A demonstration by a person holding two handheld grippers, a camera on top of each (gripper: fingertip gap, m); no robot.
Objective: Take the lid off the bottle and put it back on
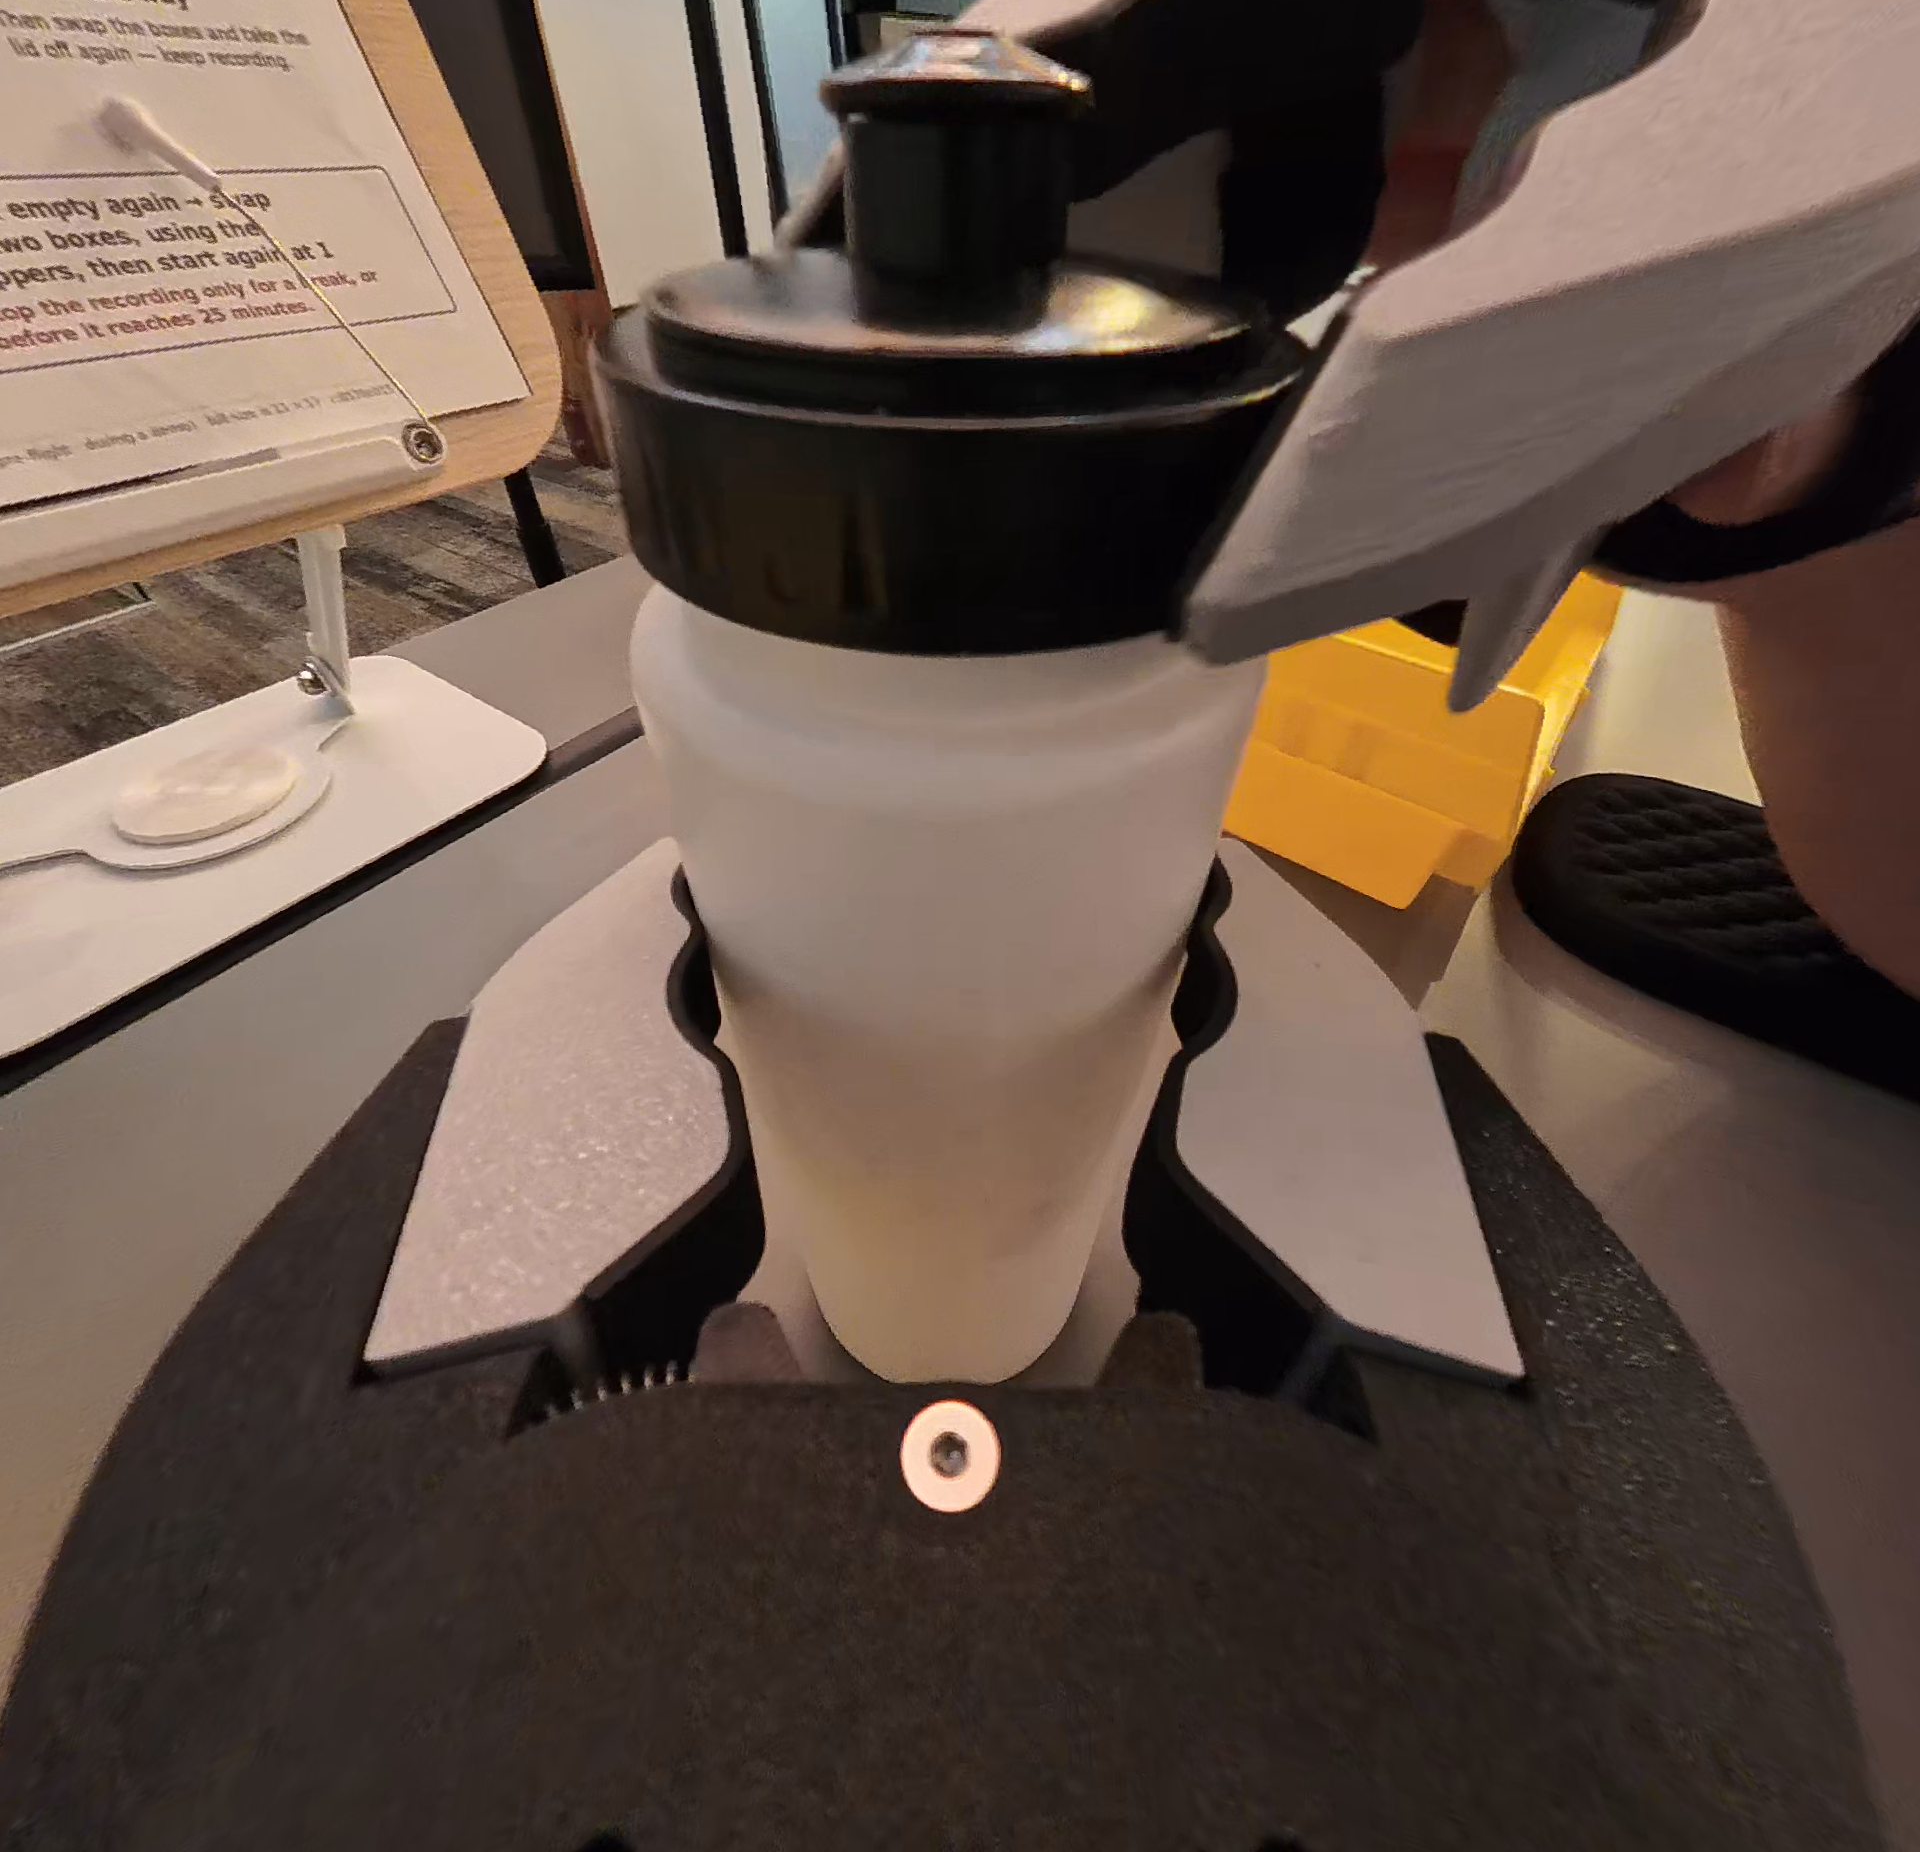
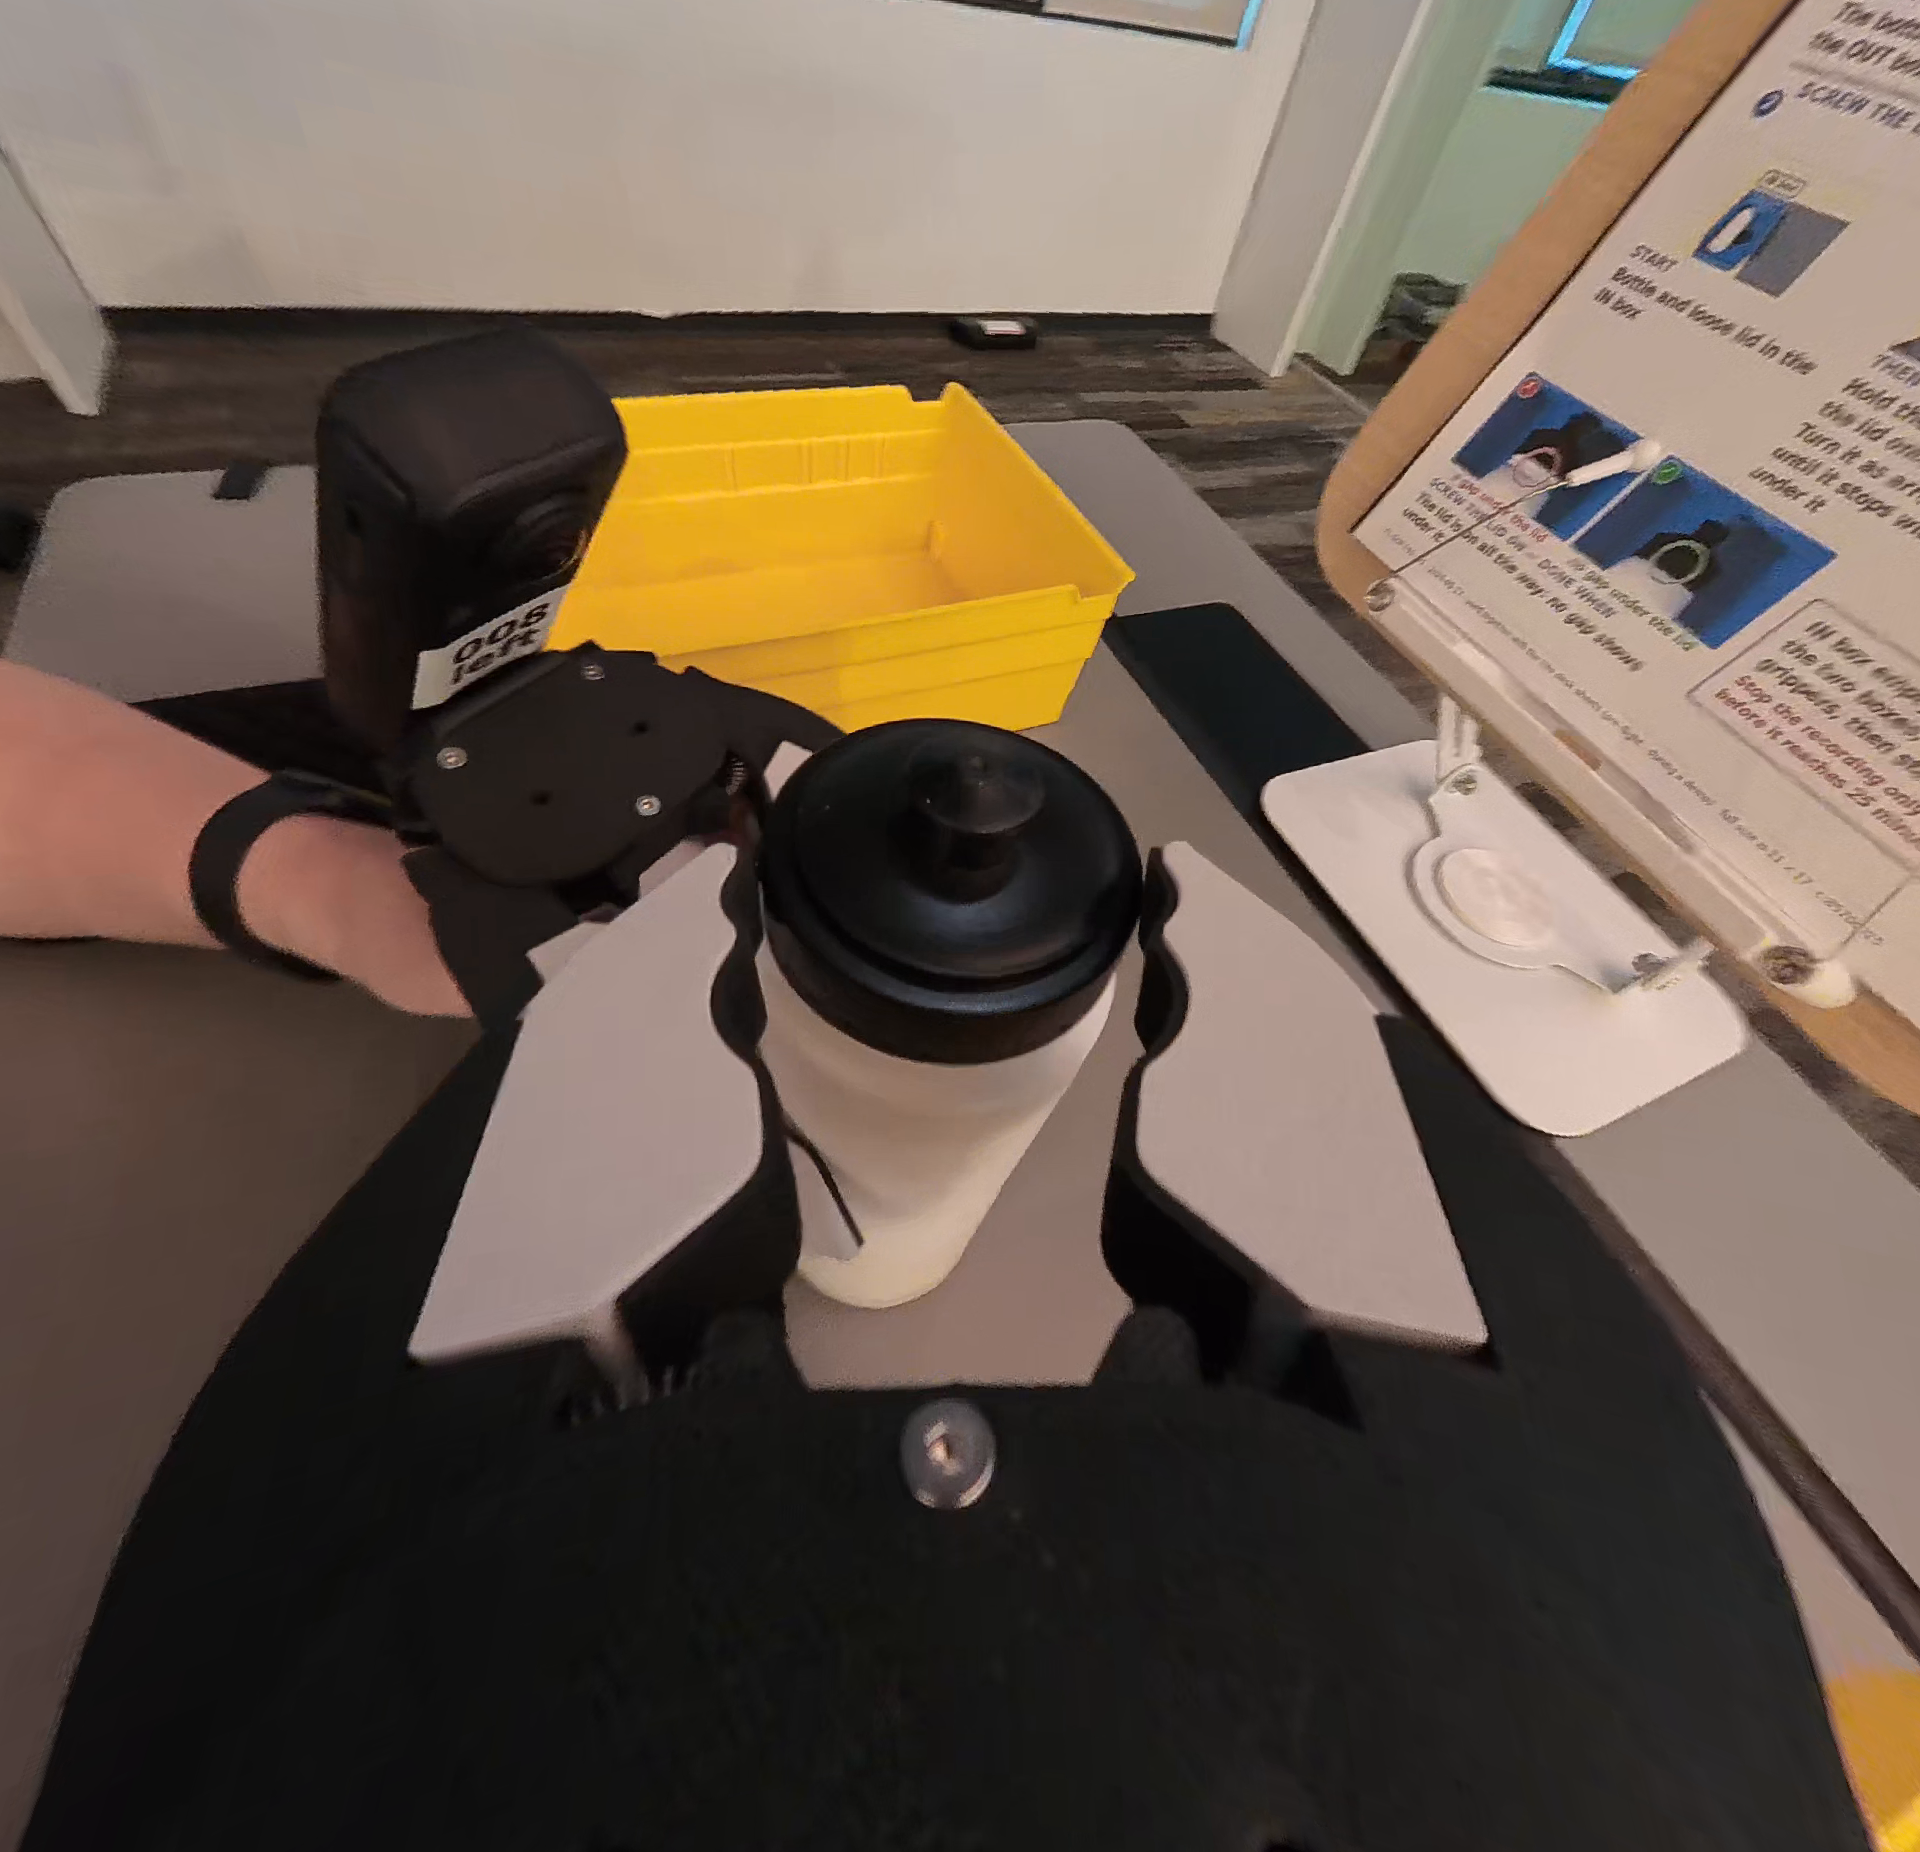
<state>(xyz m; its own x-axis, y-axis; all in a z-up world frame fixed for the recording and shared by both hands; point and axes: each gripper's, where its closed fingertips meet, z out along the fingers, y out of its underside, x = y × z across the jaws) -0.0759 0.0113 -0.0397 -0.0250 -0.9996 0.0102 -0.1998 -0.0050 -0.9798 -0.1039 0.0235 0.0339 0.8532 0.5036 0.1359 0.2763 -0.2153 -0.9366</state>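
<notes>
left wrist view: left tongs (image 1: 951,981) clamped on white bottle (image 1: 940,971), upright over grey surface (image 1: 156,1158) | black lid (image 1: 935,472) on top, right tongs' grey finger (image 1: 1507,431) touching its rim | yellow box (image 1: 1392,763) behind right, paper stand (image 1: 208,244) left | right wrist view: right tongs (image 2: 945,929) straddling lid (image 2: 951,888), contact unclear | left tongs (image 2: 582,763) gripping bottle (image 2: 914,1158) | yellow box (image 2: 862,555) empty behind

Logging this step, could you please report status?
Left gripper shut on white plastic bottle. Right gripper shut on its black screw lid, seated. Nothing blocking.
</notes>
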